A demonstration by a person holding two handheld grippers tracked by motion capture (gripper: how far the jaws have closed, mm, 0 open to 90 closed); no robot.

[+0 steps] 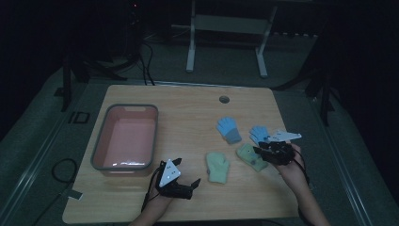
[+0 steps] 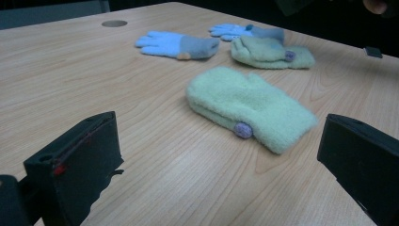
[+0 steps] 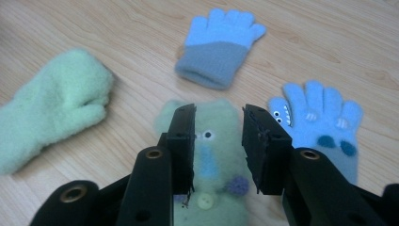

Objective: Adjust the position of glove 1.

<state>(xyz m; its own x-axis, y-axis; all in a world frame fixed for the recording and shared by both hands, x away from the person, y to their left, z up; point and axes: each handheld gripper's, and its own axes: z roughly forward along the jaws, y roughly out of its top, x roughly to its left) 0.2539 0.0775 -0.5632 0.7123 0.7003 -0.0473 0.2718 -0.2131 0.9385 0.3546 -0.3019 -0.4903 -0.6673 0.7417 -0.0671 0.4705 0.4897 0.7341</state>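
High view, table: a pale wooden table (image 1: 188, 108) with rounded corners, a small round hole near its far edge.
Far left: a grey-rimmed rectangular plastic tub with a pink inside (image 1: 125, 136) stands on the left part of the table.
Left gripper (image 1: 187, 173): low over the near edge just right of the tub, jaws spread wide with nothing between them; in the left gripper view they frame bare wood.
Centre: a fuzzy pale green mitten with a small purple button (image 2: 249, 106) lies flat, just beyond the left gripper.
Behind centre: a light blue knitted glove with a grey cuff (image 1: 228, 129) lies farther back, apart from the mitten.
Right of centre: a pale green mitten with a stitched face, eyes and a blue nose (image 3: 207, 155), lies flat beside the right gripper.
Right gripper (image 3: 218, 146): jaws partly apart, hovering right over the face mitten; the pads do not press on it.
Far right: a light blue glove with a face on it (image 3: 324, 127) lies just beside the face mitten, touching or nearly so.
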